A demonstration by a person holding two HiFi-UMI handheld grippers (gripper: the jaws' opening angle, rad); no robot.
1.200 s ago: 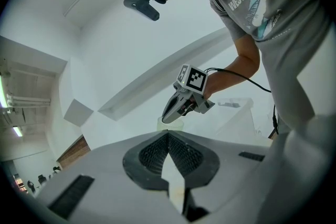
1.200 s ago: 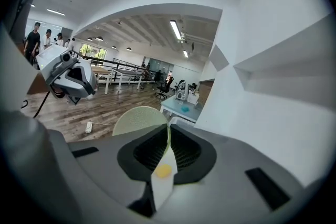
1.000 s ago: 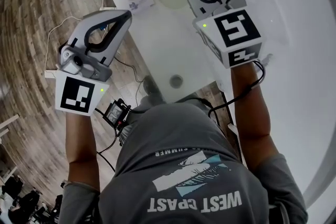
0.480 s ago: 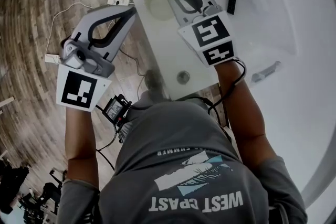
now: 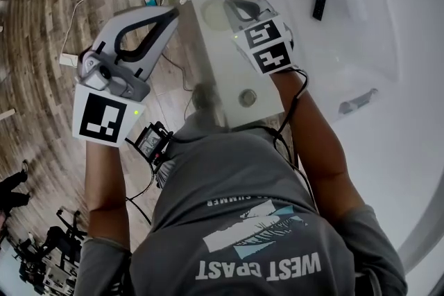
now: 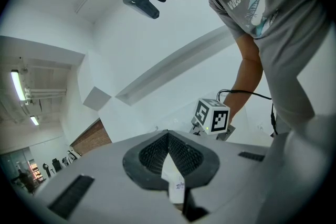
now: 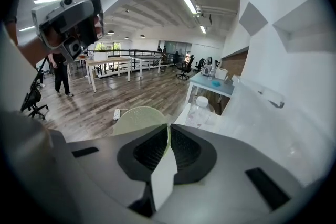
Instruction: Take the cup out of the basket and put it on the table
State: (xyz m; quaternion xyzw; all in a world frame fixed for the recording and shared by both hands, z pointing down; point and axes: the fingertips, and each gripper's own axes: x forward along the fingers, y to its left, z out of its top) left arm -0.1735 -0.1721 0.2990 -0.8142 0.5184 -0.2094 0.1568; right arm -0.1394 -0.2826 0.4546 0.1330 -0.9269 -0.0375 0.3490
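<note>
The person is holding both grippers in the air, and neither is carrying anything. The left gripper (image 6: 168, 136) is showing its ribbed black pads pressed together at the tip and is hanging beyond the left edge of the white table (image 5: 232, 73), above the brown wooden plank floor (image 5: 41, 80). The right gripper (image 7: 168, 128) is likewise pinched together on nothing, hovering over the table close to that same edge. Just ahead of its tip, a pale green round mesh basket (image 7: 137, 119) is sitting at the table's left edge, with some clear plastic containers (image 7: 202, 110) lying beyond it toward the far end. No cup is showing in any view, so it is probably resting inside the basket, hidden by the mesh wall. The step in hand looks like the approach for the pick. To do it well, the right gripper's jaws should be spreading before they reach the rim. They should then be coming down from above so that one jaw is going inside the cup and one outside it. Since the light basket may tip or slide off the edge, the left gripper could be steadying its wall.
</note>
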